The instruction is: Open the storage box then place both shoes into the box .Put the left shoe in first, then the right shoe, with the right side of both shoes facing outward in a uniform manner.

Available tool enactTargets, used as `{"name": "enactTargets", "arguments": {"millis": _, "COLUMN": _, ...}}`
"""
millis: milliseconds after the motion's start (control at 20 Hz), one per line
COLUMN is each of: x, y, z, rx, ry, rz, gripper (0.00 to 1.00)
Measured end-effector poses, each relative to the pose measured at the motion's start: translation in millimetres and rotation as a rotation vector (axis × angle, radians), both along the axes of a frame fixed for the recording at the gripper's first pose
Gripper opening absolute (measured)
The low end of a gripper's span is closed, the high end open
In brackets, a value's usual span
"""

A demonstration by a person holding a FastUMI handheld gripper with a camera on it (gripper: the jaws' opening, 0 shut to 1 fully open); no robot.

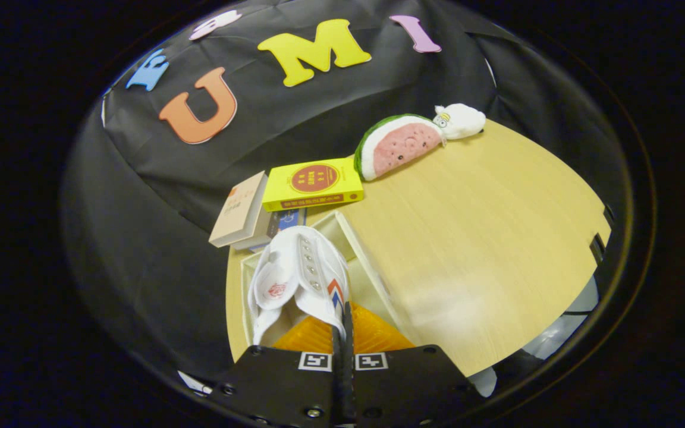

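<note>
Gripper view: hand-held gripper (pixel 343 333) pinching white canvas shoe (pixel 301 273).

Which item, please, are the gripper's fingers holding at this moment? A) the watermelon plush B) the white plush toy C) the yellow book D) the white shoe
D: the gripper has its fingers closed on the edge of the white shoe, held over the open storage box.

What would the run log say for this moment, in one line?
fingers: shut on white canvas shoe | shoe: above open pale wooden box | orange ridged piece: beneath
</note>
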State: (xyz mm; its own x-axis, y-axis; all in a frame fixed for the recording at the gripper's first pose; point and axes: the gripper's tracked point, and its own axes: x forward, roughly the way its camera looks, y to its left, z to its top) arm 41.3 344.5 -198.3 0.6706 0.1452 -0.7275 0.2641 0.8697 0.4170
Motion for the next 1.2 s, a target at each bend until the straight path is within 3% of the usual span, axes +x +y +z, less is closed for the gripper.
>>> {"name": "enactTargets", "arguments": {"millis": 250, "x": 7, "y": -3, "z": -22, "rx": -0.059, "ry": 0.017, "rz": -0.059, "gripper": 0.00}}
{"name": "enactTargets", "arguments": {"millis": 550, "x": 12, "y": 2, "z": -36, "rx": -0.107, "ry": -0.023, "rz": -0.049, "gripper": 0.00}}
{"name": "enactTargets", "arguments": {"millis": 600, "x": 9, "y": 9, "z": -42, "rx": -0.098, "ry": -0.017, "rz": -0.027, "gripper": 0.05}}
{"name": "enactTargets", "arguments": {"millis": 800, "x": -1, "y": 19, "z": -36, "rx": -0.111, "ry": -0.038, "rz": 0.059, "gripper": 0.57}}
{"name": "enactTargets", "arguments": {"millis": 900, "x": 2, "y": 16, "z": -17, "rx": -0.141, "ry": -0.097, "rz": 0.088, "gripper": 0.77}}
{"name": "enactTargets", "arguments": {"millis": 1050, "x": 5, "y": 0, "z": 10, "rx": -0.195, "ry": -0.178, "rz": 0.103, "gripper": 0.90}}
{"name": "enactTargets", "arguments": {"millis": 1200, "x": 7, "y": -25, "z": 36, "rx": -0.298, "ry": -0.267, "rz": 0.120, "gripper": 0.96}}
